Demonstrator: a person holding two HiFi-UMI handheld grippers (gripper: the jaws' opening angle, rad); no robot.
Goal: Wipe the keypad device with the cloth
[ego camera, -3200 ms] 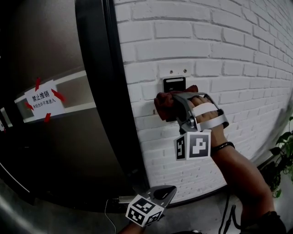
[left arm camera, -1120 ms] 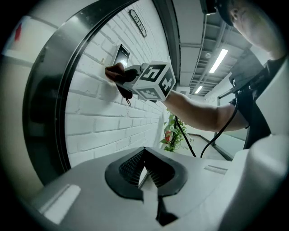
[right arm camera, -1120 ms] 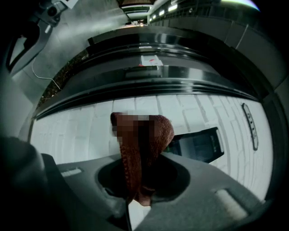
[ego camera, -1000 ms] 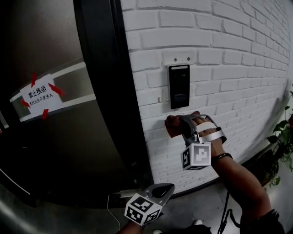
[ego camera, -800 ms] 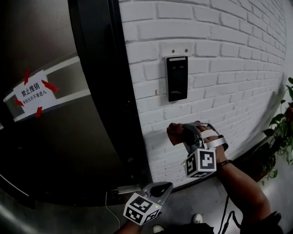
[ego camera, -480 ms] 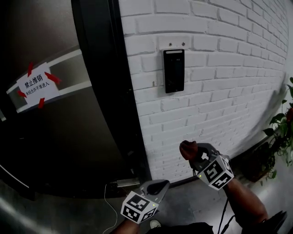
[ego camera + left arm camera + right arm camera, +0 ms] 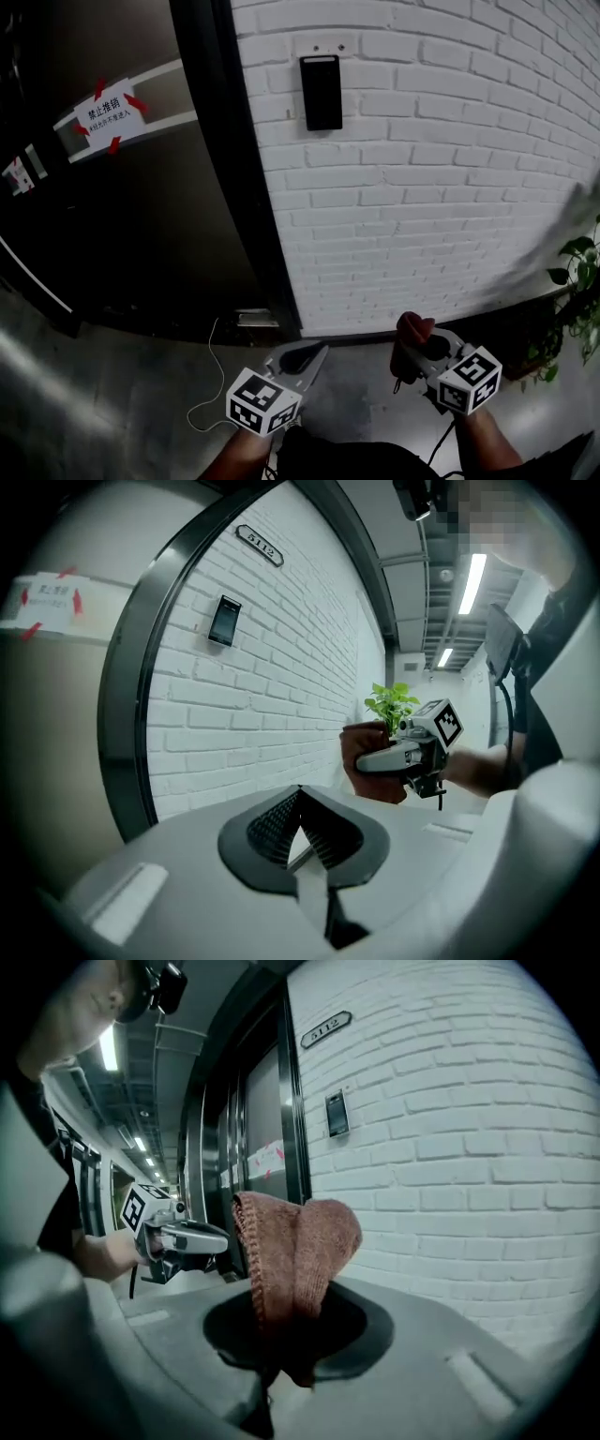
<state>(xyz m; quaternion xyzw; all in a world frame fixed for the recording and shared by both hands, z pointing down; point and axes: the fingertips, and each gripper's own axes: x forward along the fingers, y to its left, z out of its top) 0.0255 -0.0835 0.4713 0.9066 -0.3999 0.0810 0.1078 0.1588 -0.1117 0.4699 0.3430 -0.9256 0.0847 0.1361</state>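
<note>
The black keypad device (image 7: pixel 322 91) hangs on the white brick wall, high in the head view; it shows small in the left gripper view (image 7: pixel 223 621) and the right gripper view (image 7: pixel 337 1114). My right gripper (image 7: pixel 412 339) is low, far below the keypad, shut on a folded reddish-brown cloth (image 7: pixel 295 1251) that sticks up from its jaws; the cloth (image 7: pixel 412 328) also shows in the head view. My left gripper (image 7: pixel 298 358) is low at the left, shut with nothing between its jaws, and shows in the right gripper view (image 7: pixel 220 1238).
A dark door (image 7: pixel 122 187) in a black frame stands left of the wall, with a taped white paper notice (image 7: pixel 109 114). A thin white cable (image 7: pixel 211 375) lies on the grey floor. A potted plant (image 7: pixel 577 291) is at the right. A room number plate (image 7: pixel 325 1028) sits above.
My right gripper has dropped from the keypad, down past the bricks to near the floor, keeping the cloth. The head view has tilted down and pulled back. The left gripper stays low.
</note>
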